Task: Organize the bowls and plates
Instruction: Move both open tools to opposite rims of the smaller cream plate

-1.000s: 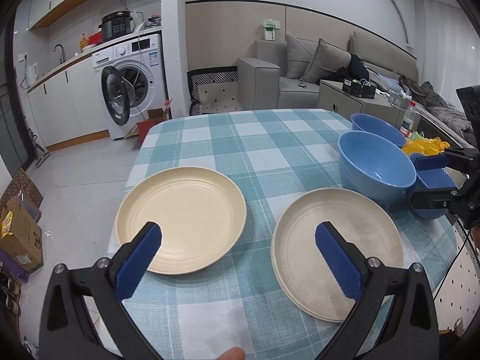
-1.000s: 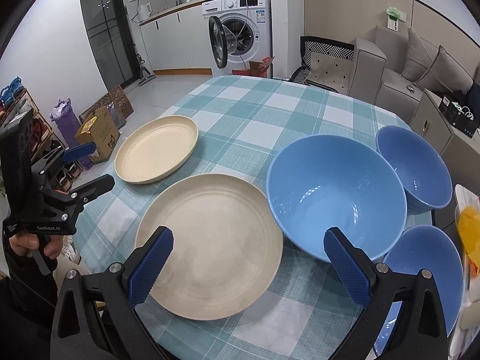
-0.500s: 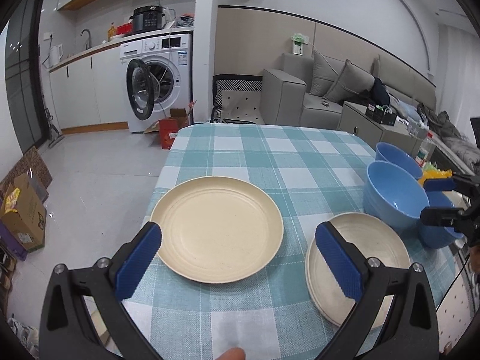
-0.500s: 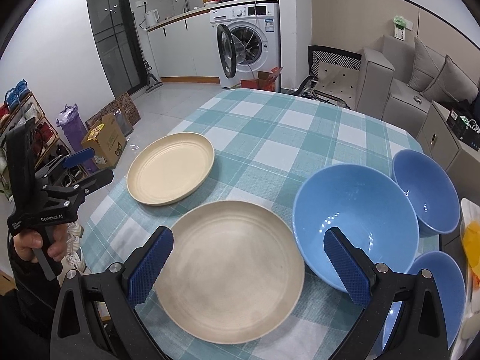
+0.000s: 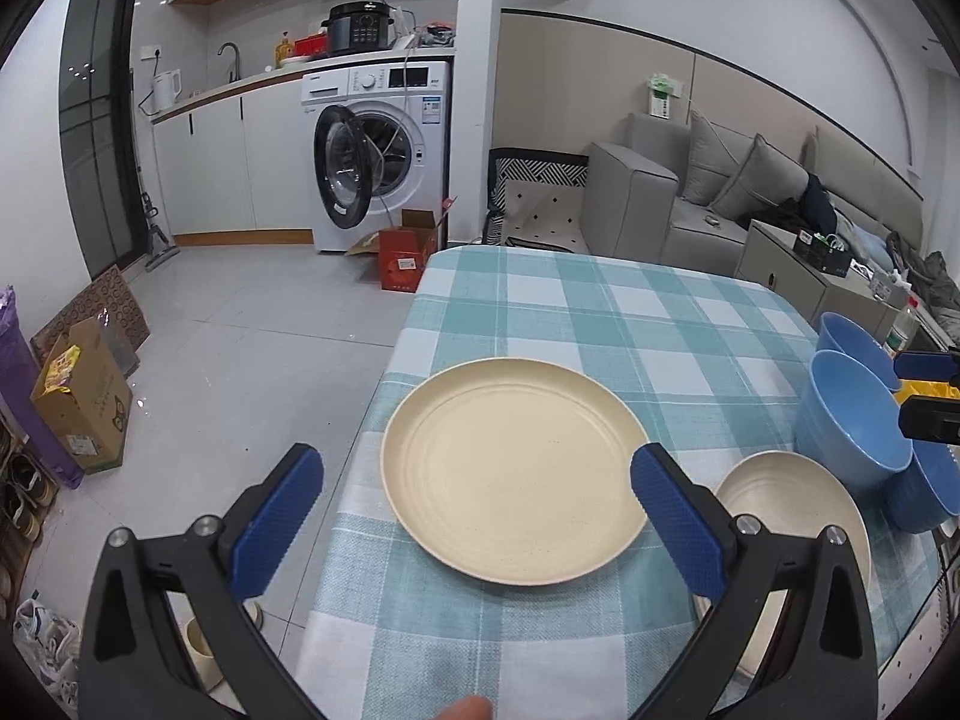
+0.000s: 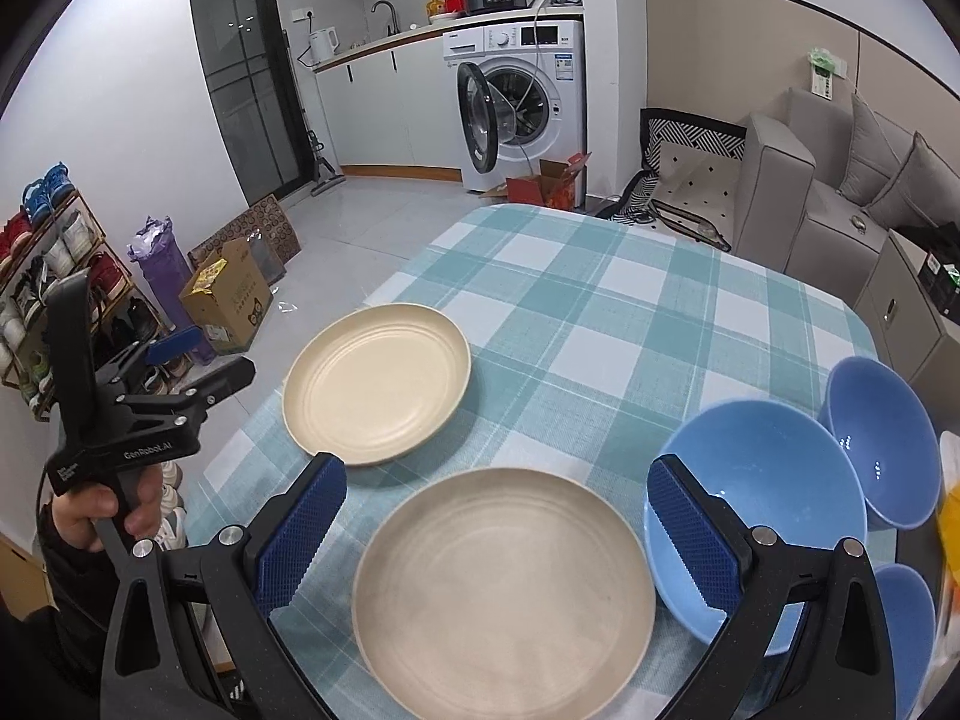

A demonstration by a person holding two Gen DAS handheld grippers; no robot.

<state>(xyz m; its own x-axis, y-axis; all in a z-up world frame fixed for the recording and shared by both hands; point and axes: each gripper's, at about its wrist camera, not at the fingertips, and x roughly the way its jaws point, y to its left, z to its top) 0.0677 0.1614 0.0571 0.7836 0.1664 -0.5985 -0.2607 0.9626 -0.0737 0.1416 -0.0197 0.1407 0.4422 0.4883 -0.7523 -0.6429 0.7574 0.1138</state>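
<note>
Two cream plates lie on the checked tablecloth. The left plate (image 5: 516, 468) (image 6: 378, 381) sits near the table's left edge, just beyond my open left gripper (image 5: 477, 519). The right plate (image 6: 504, 594) (image 5: 792, 504) lies between the fingers of my open right gripper (image 6: 498, 531), which hovers above it and holds nothing. Three blue bowls stand at the right: a large one (image 6: 756, 510) (image 5: 852, 420), one behind it (image 6: 882, 438) (image 5: 852, 336), and one at the near corner (image 6: 906, 624) (image 5: 924, 492). In the right wrist view the left gripper (image 6: 180, 360) hangs off the table's left side, in a hand.
The table (image 6: 600, 312) ends close to the left plate, with floor below. A cardboard box (image 5: 84, 408) and a shoe rack (image 6: 36, 276) stand at the left. A washing machine (image 5: 384, 150) with its door ajar and a grey sofa (image 5: 690, 192) are behind. Something yellow (image 6: 948, 522) lies by the bowls.
Both grippers have pulled back and turned left; the plates and bowls slid rightward in both views. The left plate now lies ahead of the left gripper. Nothing on the table has moved.
</note>
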